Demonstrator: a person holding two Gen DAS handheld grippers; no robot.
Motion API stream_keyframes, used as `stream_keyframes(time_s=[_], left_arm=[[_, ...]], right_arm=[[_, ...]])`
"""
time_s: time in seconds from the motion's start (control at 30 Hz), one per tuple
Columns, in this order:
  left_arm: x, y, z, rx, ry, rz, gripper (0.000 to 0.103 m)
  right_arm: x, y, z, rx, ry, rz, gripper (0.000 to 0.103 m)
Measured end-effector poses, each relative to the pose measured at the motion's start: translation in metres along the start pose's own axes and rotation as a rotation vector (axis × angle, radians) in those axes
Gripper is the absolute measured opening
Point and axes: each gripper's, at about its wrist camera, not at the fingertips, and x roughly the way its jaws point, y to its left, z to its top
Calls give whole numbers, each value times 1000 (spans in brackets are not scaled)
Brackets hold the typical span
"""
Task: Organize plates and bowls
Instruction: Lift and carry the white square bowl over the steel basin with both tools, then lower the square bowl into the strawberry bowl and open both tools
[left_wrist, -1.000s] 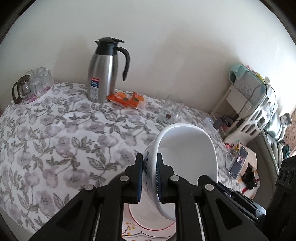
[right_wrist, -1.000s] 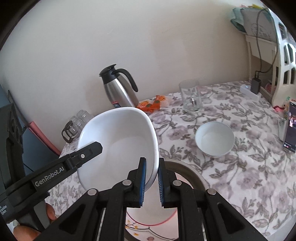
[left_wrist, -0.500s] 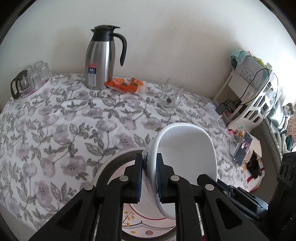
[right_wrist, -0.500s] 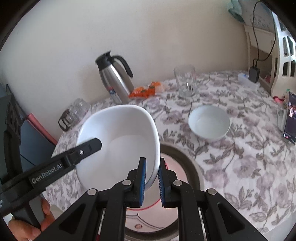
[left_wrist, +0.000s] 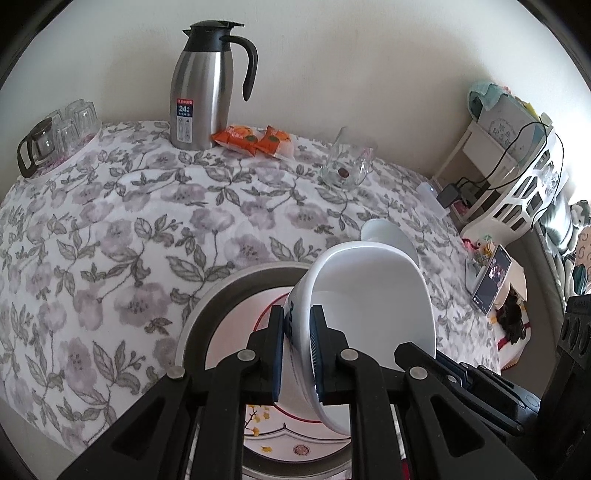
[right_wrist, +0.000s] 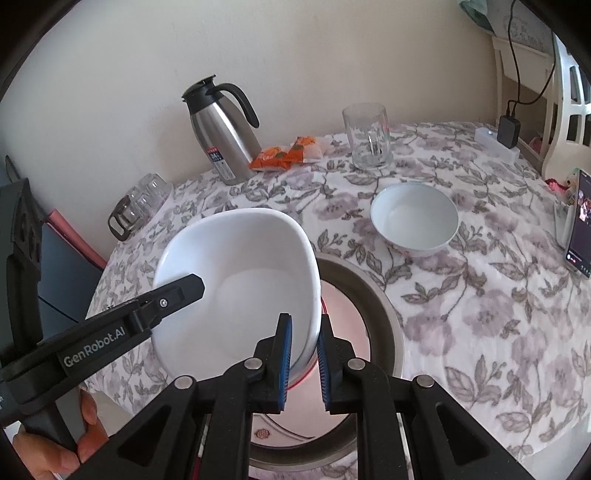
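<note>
A large white bowl (left_wrist: 373, 295) hangs tilted between both grippers, just above a red-rimmed patterned plate (left_wrist: 236, 332) that lies inside a round metal basin (left_wrist: 240, 278). My left gripper (left_wrist: 297, 321) is shut on the bowl's near wall. In the right wrist view my right gripper (right_wrist: 304, 326) is shut on the opposite rim of the same large white bowl (right_wrist: 251, 280), and the left gripper (right_wrist: 184, 290) reaches in over its far rim. A smaller white bowl (right_wrist: 413, 218) sits upright on the floral tablecloth beyond the metal basin (right_wrist: 384, 317).
At the back stand a steel thermos jug (left_wrist: 201, 88), orange snack packets (left_wrist: 255, 138), a glass mug (right_wrist: 367, 136) and a tray of glasses (left_wrist: 55, 136). A phone (right_wrist: 578, 225) is propped at the right table edge by a white shelf (left_wrist: 517, 177). A hand (right_wrist: 55, 443) grips the left handle.
Both grippers have sunk with the large bowl toward the plate in the metal basin and pitched further down. The small bowl has come into the left wrist view.
</note>
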Motion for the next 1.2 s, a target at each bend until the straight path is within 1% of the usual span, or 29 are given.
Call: stream_keyframes(time_s=[0.33,0.83,1.2], left_arm=[[14,3,-7,-3,53,12,13],[31,11,-11,-30,115,29,13],[32,13,-11,-33,120,26,13]], right_arm=[[12,-5,-5,13,51,-4,16],[20,-2,-7,-5,78,-12,16],[22,-4,-7,-1,86,-10,16]])
